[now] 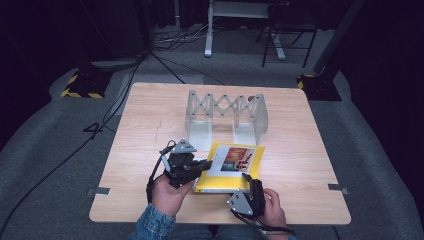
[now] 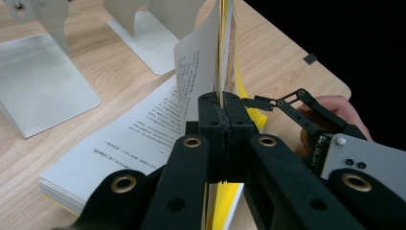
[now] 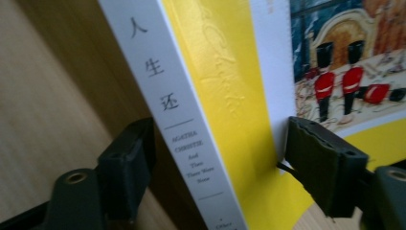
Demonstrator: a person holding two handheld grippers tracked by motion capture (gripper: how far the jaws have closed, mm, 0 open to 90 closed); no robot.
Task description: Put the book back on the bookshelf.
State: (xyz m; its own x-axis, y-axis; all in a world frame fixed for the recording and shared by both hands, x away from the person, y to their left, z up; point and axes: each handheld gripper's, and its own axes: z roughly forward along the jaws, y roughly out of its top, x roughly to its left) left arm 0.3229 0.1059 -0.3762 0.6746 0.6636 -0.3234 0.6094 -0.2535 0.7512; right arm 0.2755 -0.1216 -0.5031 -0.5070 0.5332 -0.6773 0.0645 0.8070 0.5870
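A yellow paperback book (image 1: 231,169) lies flat on the table (image 1: 300,150), just in front of the rack. My left gripper (image 1: 206,164) is at its left edge, shut on the front cover (image 2: 228,43) and a page or so, which stand lifted above the printed pages (image 2: 139,134). My right gripper (image 1: 248,179) is at the book's near edge and open. In the right gripper view its jaws straddle the white spine (image 3: 163,96), one over the table, the other over the yellow cover (image 3: 225,81). The left gripper view shows the right gripper (image 2: 275,98) beyond the book.
A grey metal expanding book rack (image 1: 226,107) stands at the back centre of the table, its flat base plates (image 2: 43,81) reaching toward the book. Bare wood lies left and right of the book. A stand and cables are on the floor behind.
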